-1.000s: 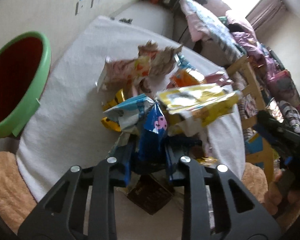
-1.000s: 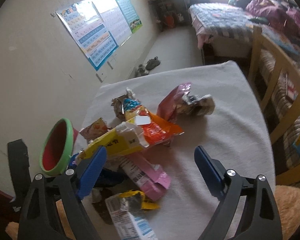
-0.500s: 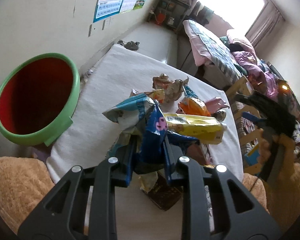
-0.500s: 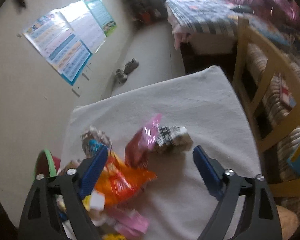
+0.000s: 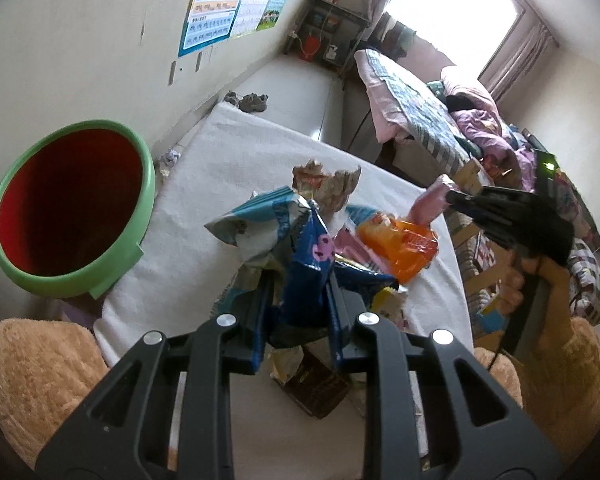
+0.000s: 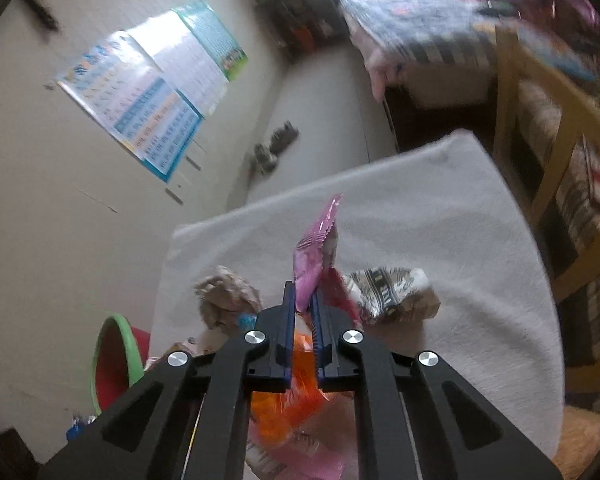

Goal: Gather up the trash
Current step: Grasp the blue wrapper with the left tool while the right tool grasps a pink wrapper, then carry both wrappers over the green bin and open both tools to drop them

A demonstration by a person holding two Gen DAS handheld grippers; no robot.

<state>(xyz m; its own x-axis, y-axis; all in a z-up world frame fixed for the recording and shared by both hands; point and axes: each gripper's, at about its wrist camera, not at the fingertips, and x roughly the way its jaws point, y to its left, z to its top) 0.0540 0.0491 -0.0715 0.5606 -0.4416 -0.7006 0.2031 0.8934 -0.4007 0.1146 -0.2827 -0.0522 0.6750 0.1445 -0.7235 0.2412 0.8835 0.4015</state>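
The right wrist view is motion-blurred, so the print on the wall posters (image 6: 152, 96) and the bedding (image 6: 432, 20) cannot be read. The green bin (image 6: 114, 364) is cut off behind the right hand-held gripper (image 6: 303, 308), only part of its rim showing. In the left wrist view, the blue wrapper (image 5: 306, 268) hides the brown packet's (image 5: 320, 388) upper part.

Open bin (image 5: 80, 280) beside cluttered wrappers (image 5: 400, 244)

No lettering is legible on the wall posters (image 5: 216, 20) or the snack wrappers (image 5: 400, 244).
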